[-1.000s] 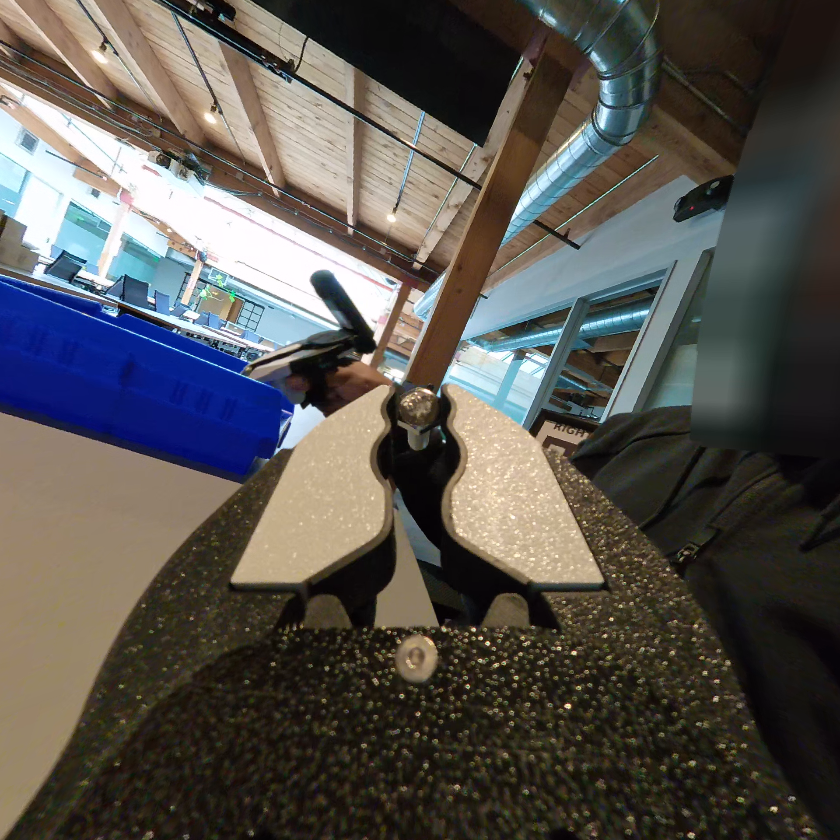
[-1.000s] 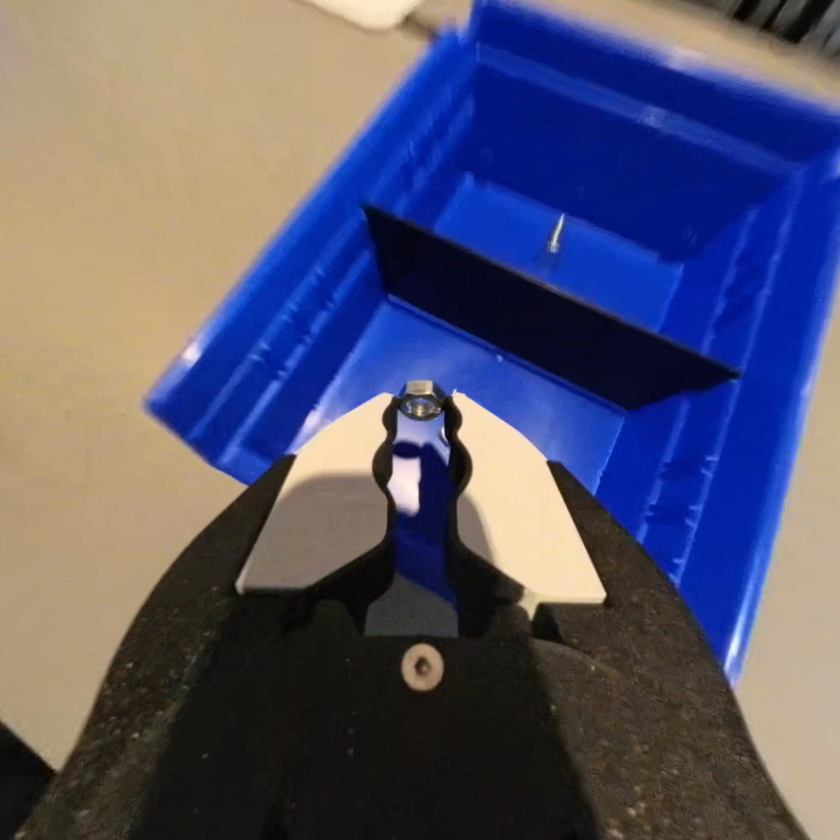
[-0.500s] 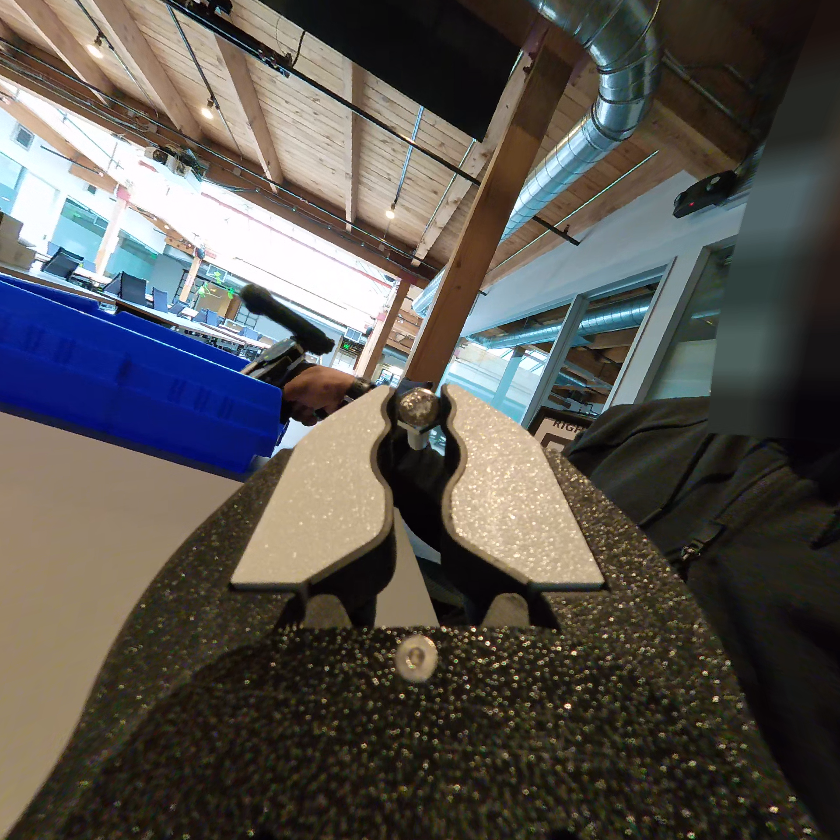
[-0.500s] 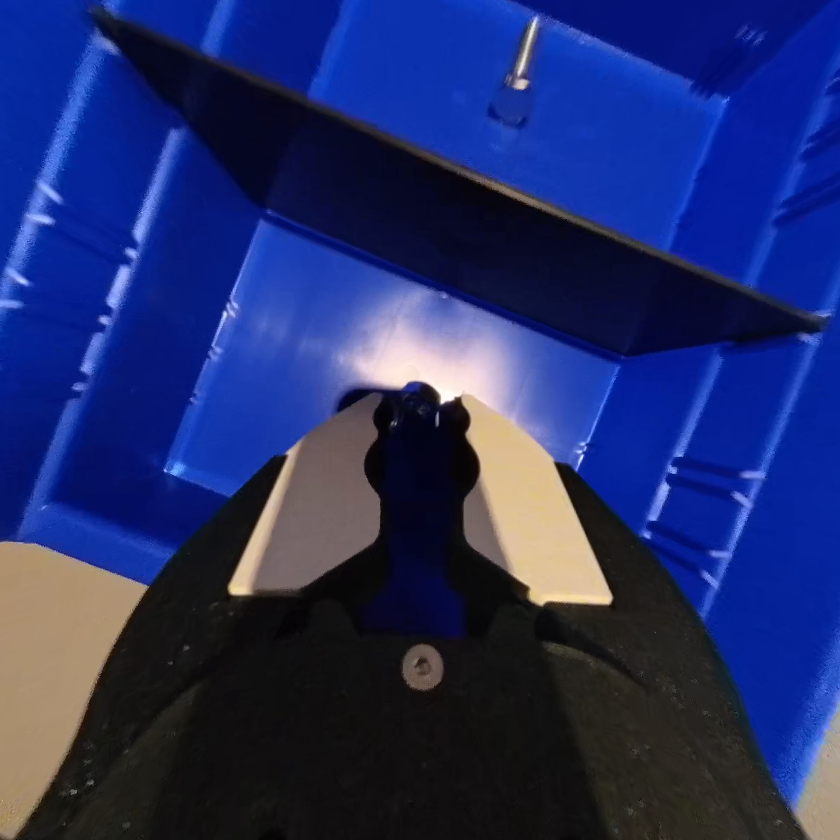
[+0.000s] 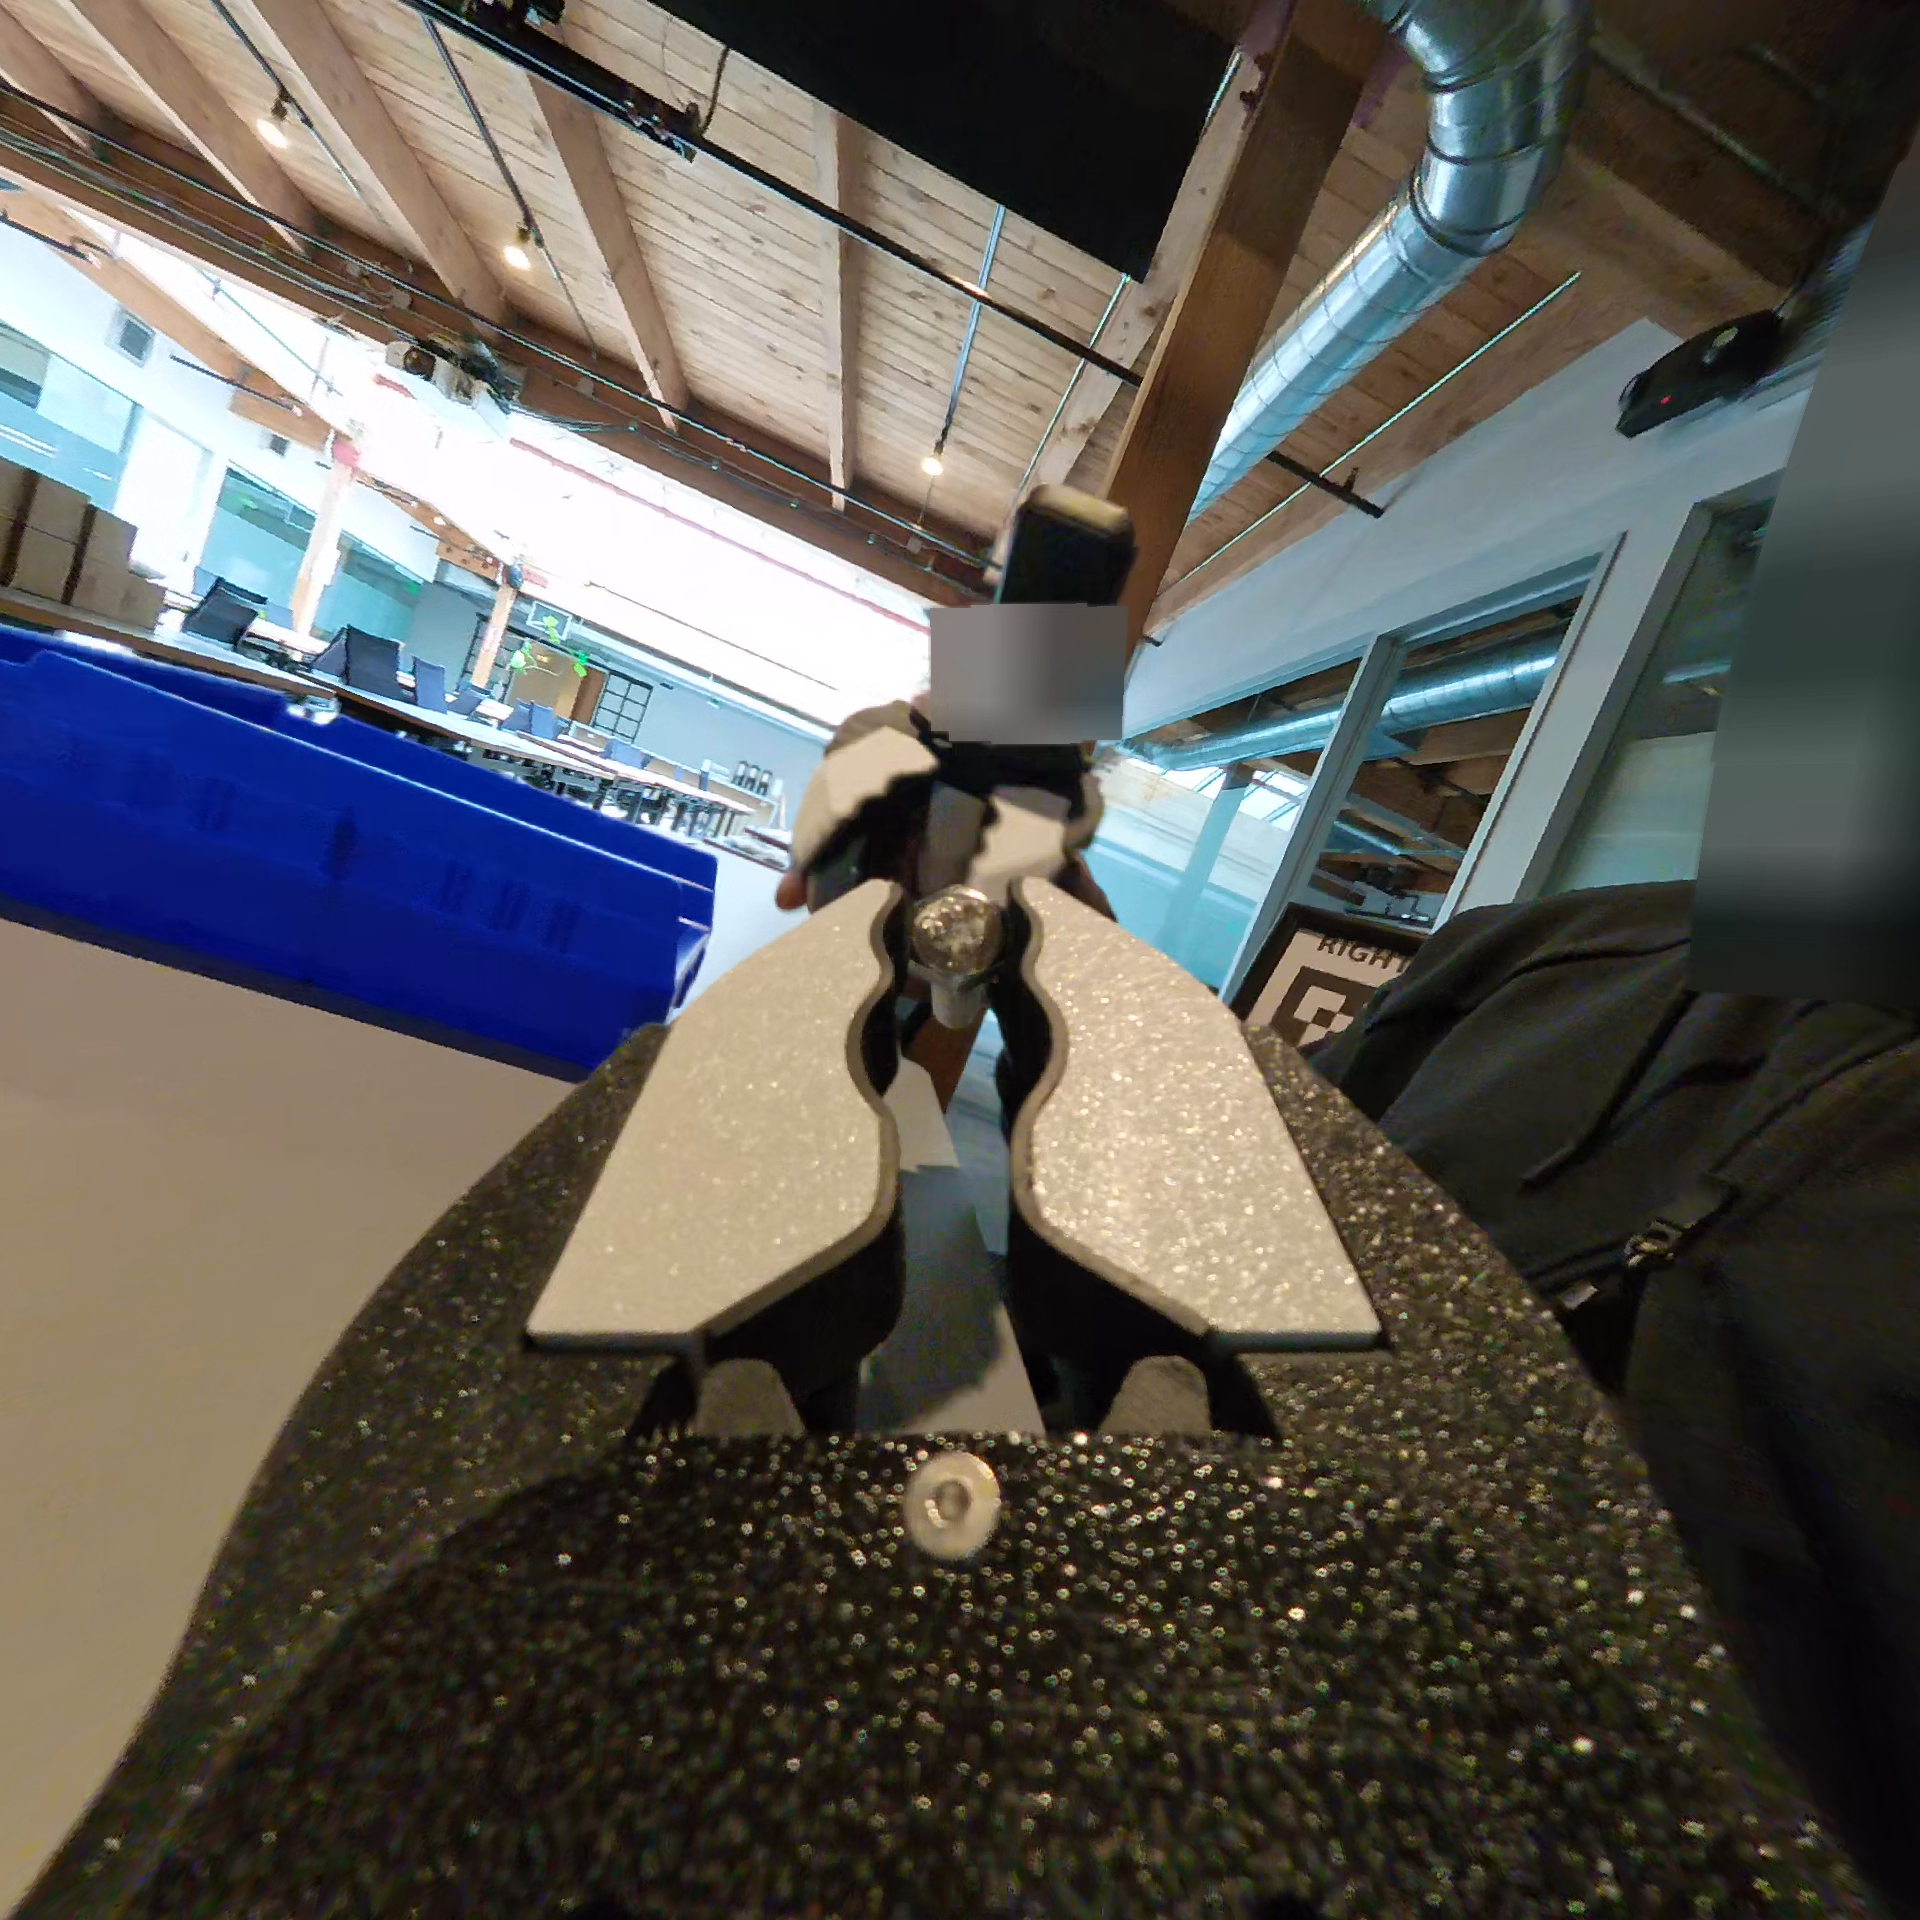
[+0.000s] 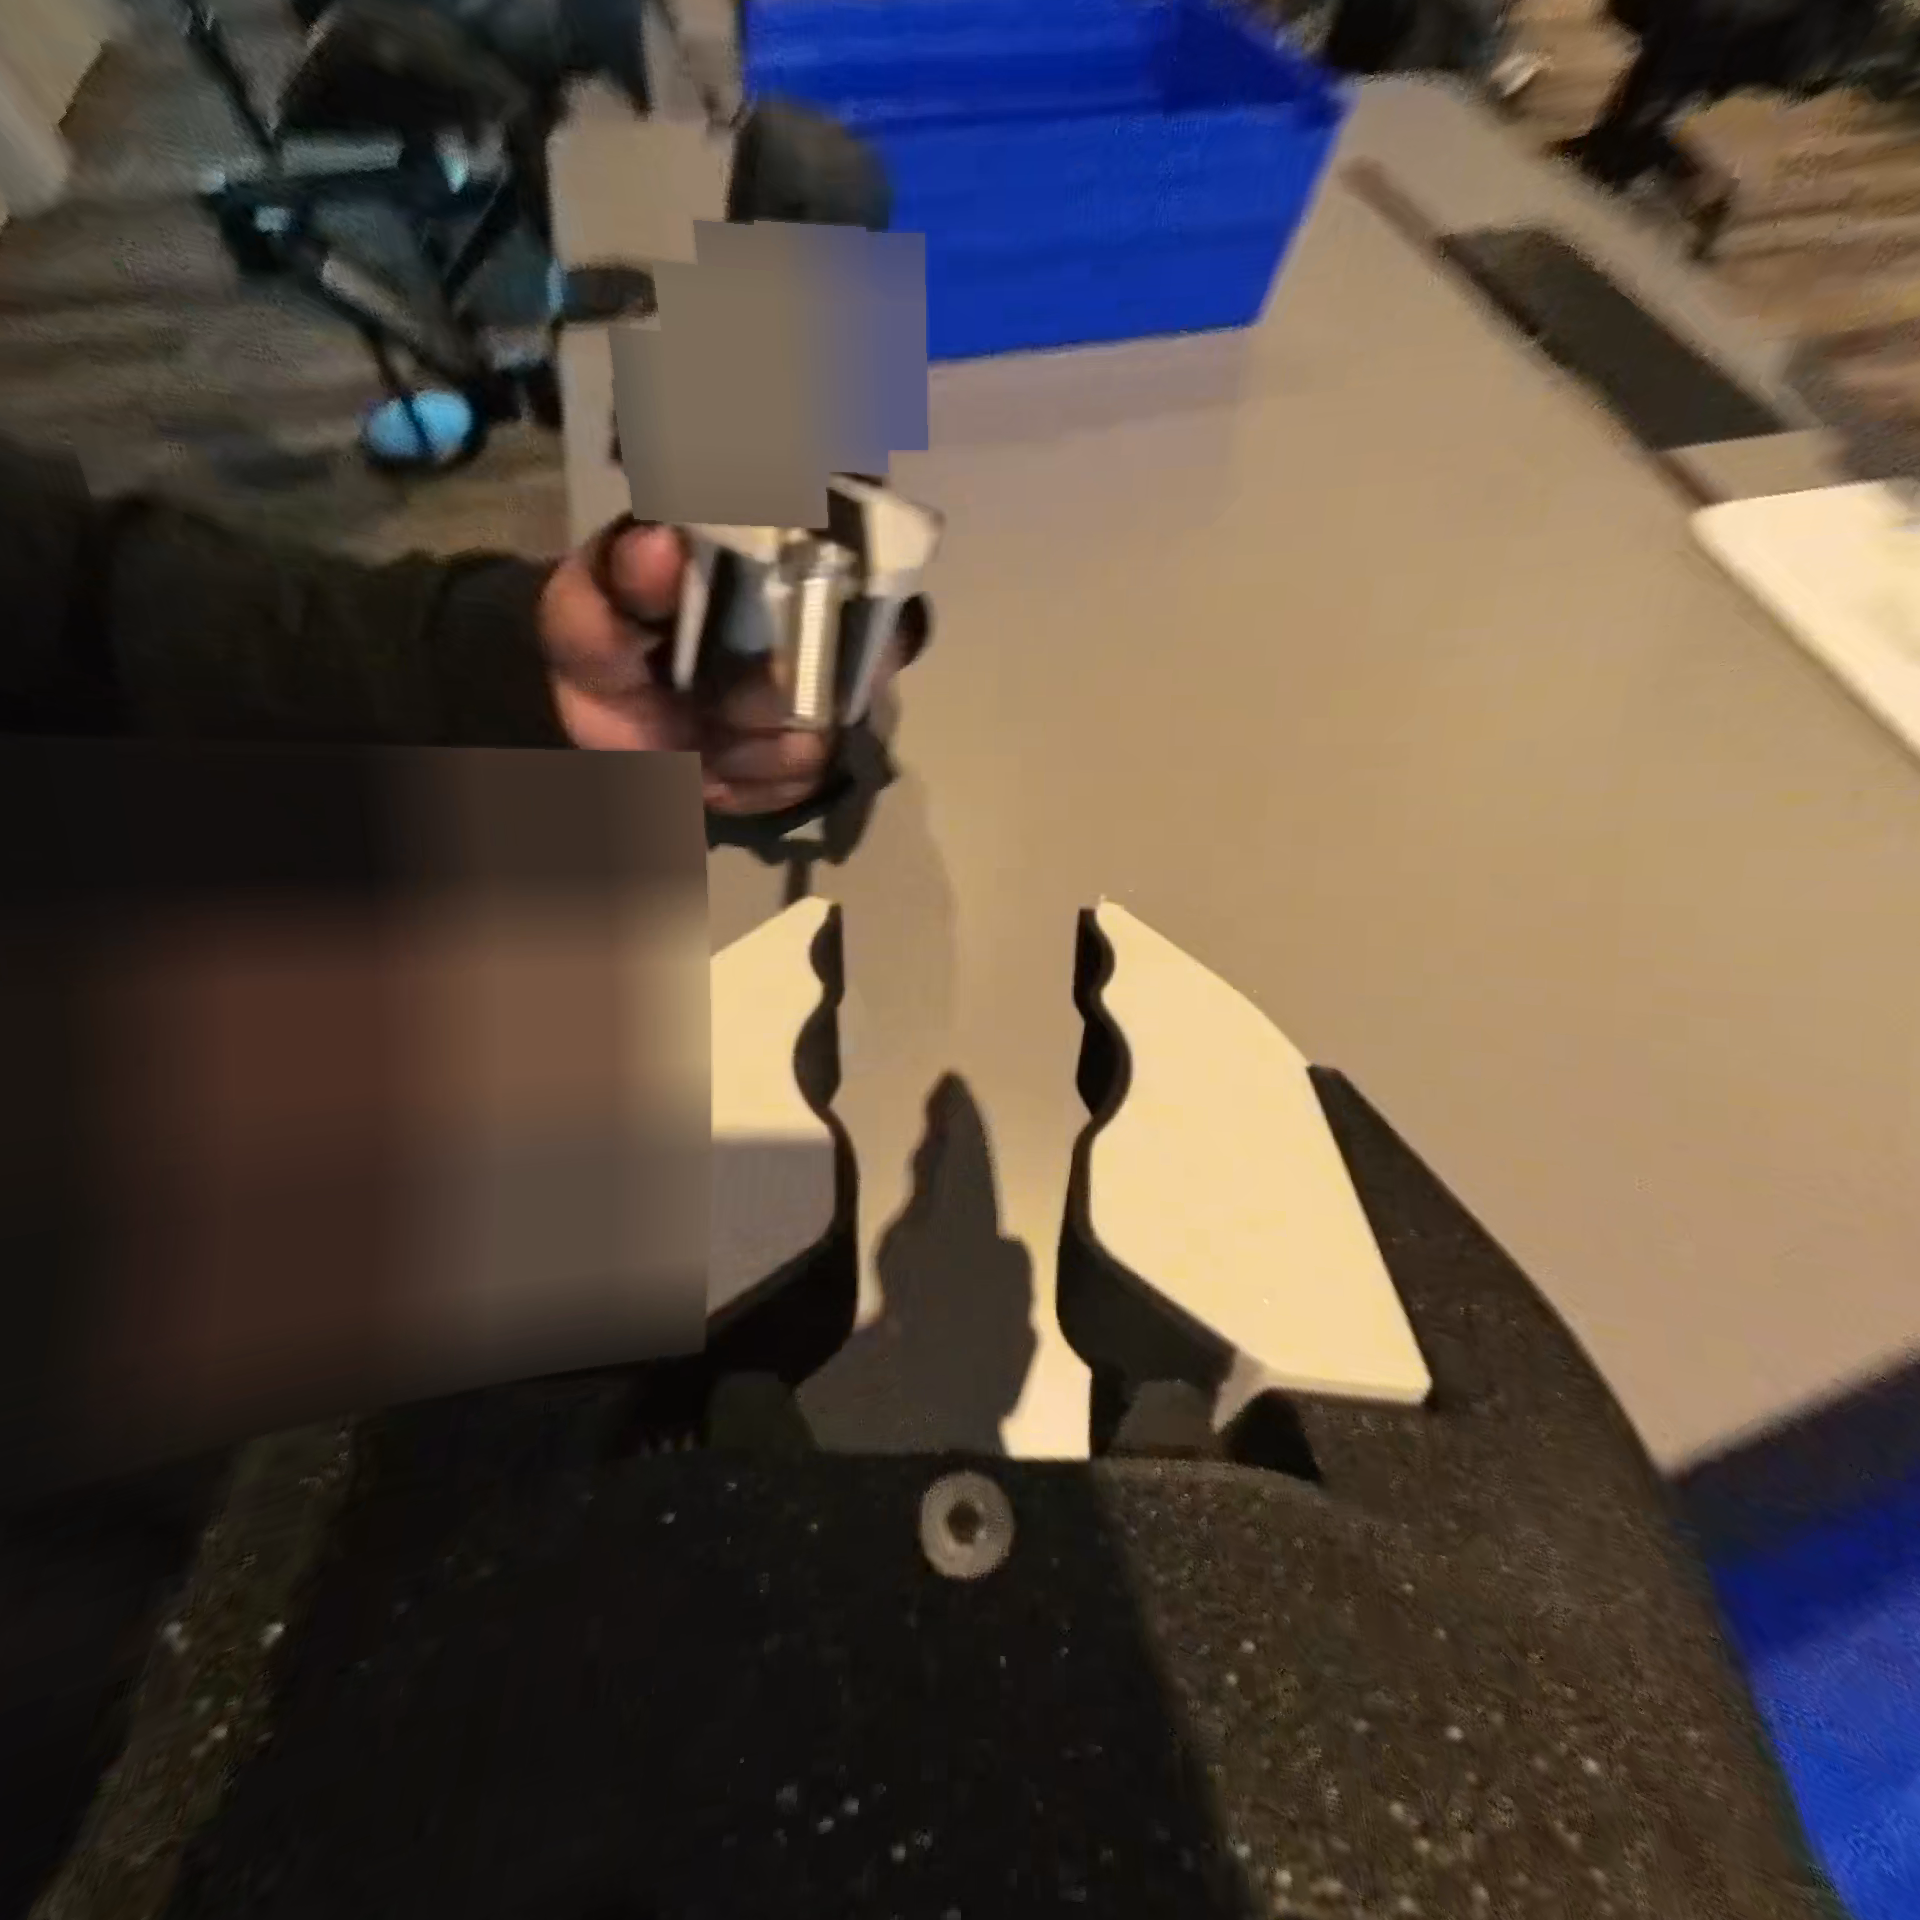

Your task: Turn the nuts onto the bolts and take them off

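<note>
Left gripper (image 5: pixel 956 914): its fingers are clenching on a bolt, pinching it at the very tips; the gripper is being held up off the bench and is tilting upward toward the ceiling.
Bolt (image 5: pixel 954 951): its rounded silver head is sitting between the fingertips, and the shank is pointing down out of the grip. From the right wrist view the bolt (image 6: pixel 810 634) is showing its threaded shank hanging below the left gripper (image 6: pixel 800 603), with a hand (image 6: pixel 613 665) wrapping the handle behind it.
Right gripper (image 6: pixel 956 925): its fingers are standing apart, released, with nothing between them; only the bare bench (image 6: pixel 1351 831) is showing through the gap. In the left wrist view the right gripper (image 5: pixel 940 821) is facing the bolt from just beyond it.
Nut: none is showing in either view.
Blue bin (image 5: pixel 343 862): it is resting on the bench toward the far edge, well apart from both grippers; the right wrist view is blurring it (image 6: pixel 1049 177).
Person: a dark sleeve (image 5: pixel 1662 1143) is filling the right side of the left wrist view.
</note>
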{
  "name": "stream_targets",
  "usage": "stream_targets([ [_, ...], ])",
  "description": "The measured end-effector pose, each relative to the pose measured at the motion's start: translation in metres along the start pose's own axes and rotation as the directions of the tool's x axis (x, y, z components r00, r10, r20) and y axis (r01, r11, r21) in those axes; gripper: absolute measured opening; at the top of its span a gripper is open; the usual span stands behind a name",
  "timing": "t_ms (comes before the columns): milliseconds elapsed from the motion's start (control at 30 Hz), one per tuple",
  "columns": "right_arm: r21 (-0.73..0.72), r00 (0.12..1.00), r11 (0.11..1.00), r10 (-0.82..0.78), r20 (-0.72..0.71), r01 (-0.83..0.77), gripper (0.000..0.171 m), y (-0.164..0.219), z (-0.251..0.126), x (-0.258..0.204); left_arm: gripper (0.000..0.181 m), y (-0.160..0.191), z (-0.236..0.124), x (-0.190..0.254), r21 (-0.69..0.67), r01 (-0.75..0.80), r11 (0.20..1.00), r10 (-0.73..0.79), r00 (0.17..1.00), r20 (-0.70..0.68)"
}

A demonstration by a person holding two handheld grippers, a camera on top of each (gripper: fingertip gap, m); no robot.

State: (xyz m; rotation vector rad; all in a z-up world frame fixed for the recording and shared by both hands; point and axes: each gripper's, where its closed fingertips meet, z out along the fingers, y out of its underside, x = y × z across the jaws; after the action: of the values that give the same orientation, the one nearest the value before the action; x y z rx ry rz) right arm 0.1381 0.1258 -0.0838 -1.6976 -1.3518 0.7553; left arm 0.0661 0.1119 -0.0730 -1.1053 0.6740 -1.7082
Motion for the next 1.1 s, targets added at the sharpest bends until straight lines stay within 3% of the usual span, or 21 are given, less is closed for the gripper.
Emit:
stream_targets([
  [200,-0.053,0.993,0.999,0.014,0.121,-0.008,0.047,0.007,0.059,-0.033,0.016,0.008,0.004,0.002,-0.056,-0.058,0.997,0.059,0.998,0.028],
  [367,0.0,0.985,0.999,0.05,0.164,-0.05,0.041,0.0,0.067,-0.037,0.016,0.017,0.009,0.002,-0.114,-0.085,0.99,0.089,0.995,0.037],
  [500,0.033,0.979,0.999,0.029,0.202,-0.037,0.01,-0.003,0.068,-0.045,0.017,0.021,0.012,0.002,-0.143,-0.109,0.984,0.117,0.992,0.048],
  [600,0.051,0.985,0.999,0.006,0.174,-0.015,0.01,-0.004,0.066,-0.041,0.018,0.02,0.012,0.0,-0.135,-0.112,0.985,0.12,0.991,0.057],
  [733,0.077,0.996,0.997,0.003,0.09,-0.01,0.01,-0.009,0.053,-0.024,0.036,0.006,0.007,-0.001,-0.038,-0.08,0.996,0.082,0.995,0.053],
  [833,0.082,0.998,0.996,-0.013,-0.061,0.018,0.01,-0.017,0.017,0.017,0.038,-0.007,-0.002,-0.007,0.052,-0.022,0.998,0.019,0.998,0.062],
  [933,0.064,0.942,0.998,0.031,-0.335,-0.01,0.01,-0.019,-0.05,0.11,0.035,-0.008,-0.003,-0.008,0.062,0.024,0.998,-0.027,0.999,0.035],
  [1000,-0.036,0.866,0.989,0.108,-0.488,-0.143,0.01,0.009,-0.09,0.188,0.034,-0.005,-0.001,-0.007,0.043,0.016,0.999,-0.018,0.999,0.037],
  [1100,-0.159,0.783,0.891,0.274,-0.559,-0.425,0.011,0.074,-0.119,0.281,0.032,0.0,0.002,-0.006,0.01,0.0,1.0,0.0,0.999,0.039],
])
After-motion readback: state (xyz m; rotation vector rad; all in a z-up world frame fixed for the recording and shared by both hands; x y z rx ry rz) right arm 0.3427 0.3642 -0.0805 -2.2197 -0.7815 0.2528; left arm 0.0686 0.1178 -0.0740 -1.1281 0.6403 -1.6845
